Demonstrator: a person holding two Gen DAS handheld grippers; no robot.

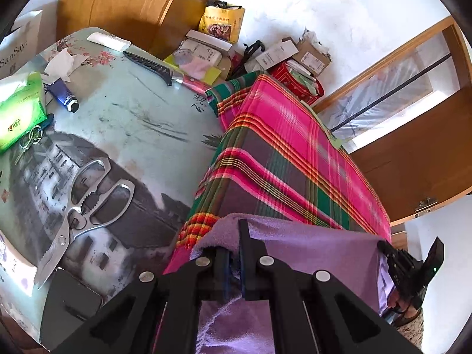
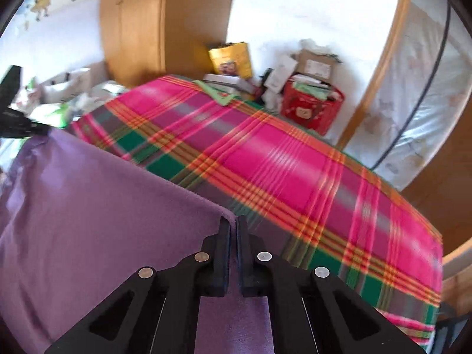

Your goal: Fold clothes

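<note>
A purple towel is stretched between my two grippers above a pink, green and orange plaid sheet that covers the table's right part. My left gripper is shut on the towel's fluffy left corner. My right gripper is shut on the opposite top corner, and the purple towel hangs down to its left over the plaid sheet. The right gripper also shows at the towel's far end in the left wrist view. The left gripper sits at the left edge of the right wrist view.
Left of the plaid sheet lie steel kitchen scissors, a dark phone, a sheathed knife, a blue tube and a green tissue pack. A yellow bag, boxes and a red bag crowd the far end by the wall.
</note>
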